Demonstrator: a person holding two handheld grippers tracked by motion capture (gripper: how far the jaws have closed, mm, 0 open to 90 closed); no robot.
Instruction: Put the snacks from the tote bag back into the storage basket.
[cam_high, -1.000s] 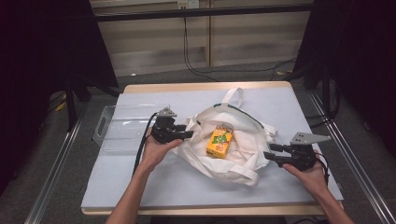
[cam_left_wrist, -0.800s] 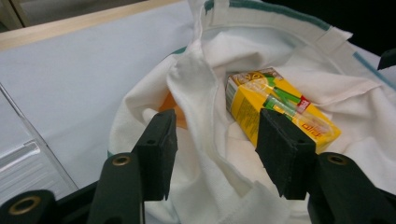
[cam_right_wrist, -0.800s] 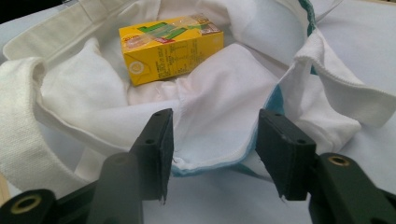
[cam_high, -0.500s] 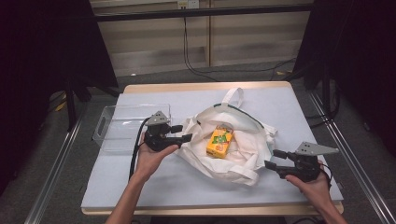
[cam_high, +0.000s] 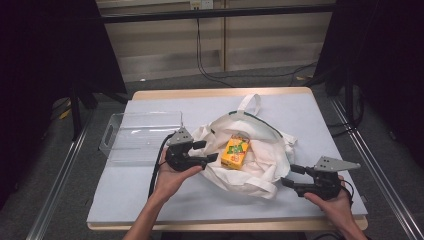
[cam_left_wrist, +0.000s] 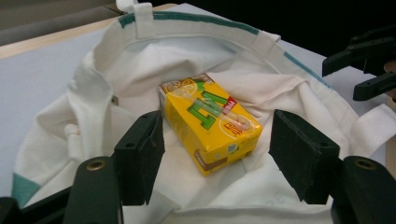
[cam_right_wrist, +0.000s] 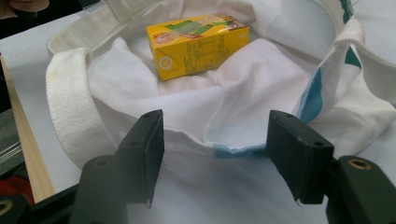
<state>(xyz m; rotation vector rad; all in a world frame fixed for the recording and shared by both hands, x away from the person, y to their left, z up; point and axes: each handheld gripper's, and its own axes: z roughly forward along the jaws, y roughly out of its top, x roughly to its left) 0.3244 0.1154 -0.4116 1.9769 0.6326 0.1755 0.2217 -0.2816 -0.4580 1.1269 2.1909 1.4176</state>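
Yellow drink carton (cam_left_wrist: 208, 121), green lettering unreadable, lies inside white tote bag (cam_left_wrist: 84, 93).

We count one white cloth bag (cam_high: 250, 150) on the table (cam_high: 150, 200) and one yellow juice carton (cam_high: 235, 152) lying in its opening. There is one clear plastic tray (cam_high: 142, 135) (it sits to the bag's left). We also count two grippers, the left gripper (cam_high: 206, 151) and the right gripper (cam_high: 291, 176).

Both hand-held grippers, left (cam_high: 209, 151) and right (cam_high: 288, 176), drew back from bag (cam_high: 260, 170), jaws just opened, nothing between.
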